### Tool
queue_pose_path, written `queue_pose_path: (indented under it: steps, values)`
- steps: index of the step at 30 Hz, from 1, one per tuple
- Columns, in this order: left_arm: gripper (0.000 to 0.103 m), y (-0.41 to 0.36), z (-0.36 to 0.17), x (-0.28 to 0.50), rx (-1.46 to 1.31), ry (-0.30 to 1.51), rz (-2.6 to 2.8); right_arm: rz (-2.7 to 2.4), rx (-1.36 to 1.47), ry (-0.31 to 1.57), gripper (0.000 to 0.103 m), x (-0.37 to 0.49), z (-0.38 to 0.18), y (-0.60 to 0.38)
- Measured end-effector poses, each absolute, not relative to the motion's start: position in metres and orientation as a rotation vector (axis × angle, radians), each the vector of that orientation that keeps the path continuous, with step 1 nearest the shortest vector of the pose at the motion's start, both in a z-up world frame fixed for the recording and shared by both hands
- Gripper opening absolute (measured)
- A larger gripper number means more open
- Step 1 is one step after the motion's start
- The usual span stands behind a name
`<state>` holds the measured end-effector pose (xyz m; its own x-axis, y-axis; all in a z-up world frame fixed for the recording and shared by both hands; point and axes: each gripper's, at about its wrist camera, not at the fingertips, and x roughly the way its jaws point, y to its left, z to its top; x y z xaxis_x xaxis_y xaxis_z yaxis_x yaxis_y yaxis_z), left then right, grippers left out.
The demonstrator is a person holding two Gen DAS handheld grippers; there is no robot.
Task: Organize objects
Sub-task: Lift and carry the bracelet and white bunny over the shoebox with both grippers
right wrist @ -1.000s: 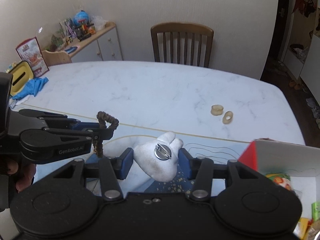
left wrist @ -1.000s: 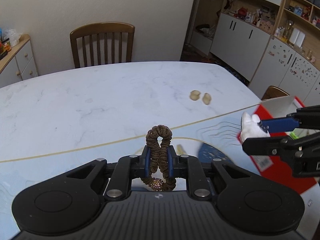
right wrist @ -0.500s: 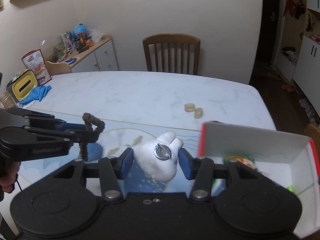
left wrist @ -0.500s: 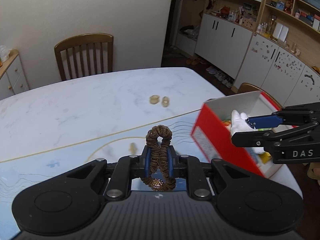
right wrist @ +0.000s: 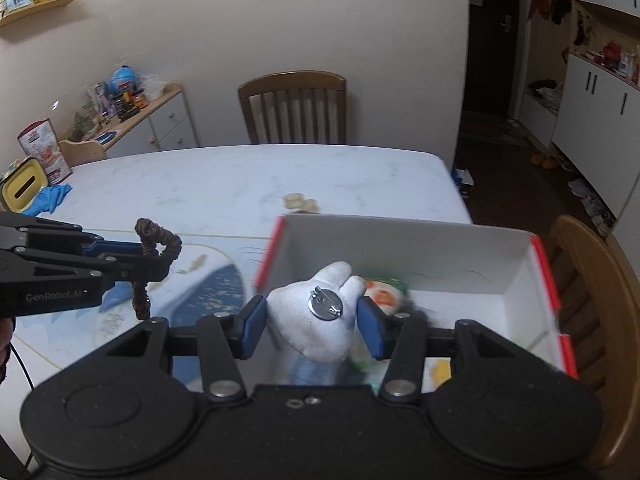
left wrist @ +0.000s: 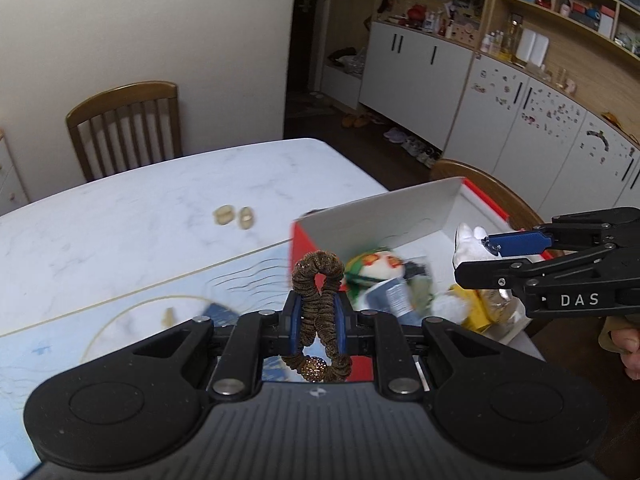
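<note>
Brown, ribbed fabric marks the scrunchie (left wrist: 318,304), pinched between the closed jaws of the left gripper (left wrist: 318,312). White plush, bearing a metal pin back, fills the right gripper (right wrist: 311,314), whose jaws clamp the plush brooch (right wrist: 316,316) from both sides. Within the last second both grippers have travelled from above the bare marble table (left wrist: 120,216) to the red-and-white box (right wrist: 400,248): the brooch now hangs over its interior, the scrunchie just short of its near wall. Other small items (left wrist: 384,276) already lie inside. Release into the box appears to be the next step; two beige rings (left wrist: 234,216) remain on the table.
</note>
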<state>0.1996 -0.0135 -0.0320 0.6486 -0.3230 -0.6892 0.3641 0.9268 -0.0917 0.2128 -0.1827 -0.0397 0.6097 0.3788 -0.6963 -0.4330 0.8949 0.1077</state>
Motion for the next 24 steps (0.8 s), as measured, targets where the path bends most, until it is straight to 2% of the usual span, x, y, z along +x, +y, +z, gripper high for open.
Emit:
queue_pose_path:
  steps: [14, 24]
  values:
    - [0.017, -0.098, -0.056, 0.227, 0.124, 0.814, -0.437, 0.404, -0.043, 0.807, 0.049, 0.229, -0.062, -0.268]
    - [0.017, -0.14, -0.074, 0.253, 0.172, 0.85, -0.458, 0.416, -0.098, 0.84, 0.049, 0.243, -0.079, -0.279]
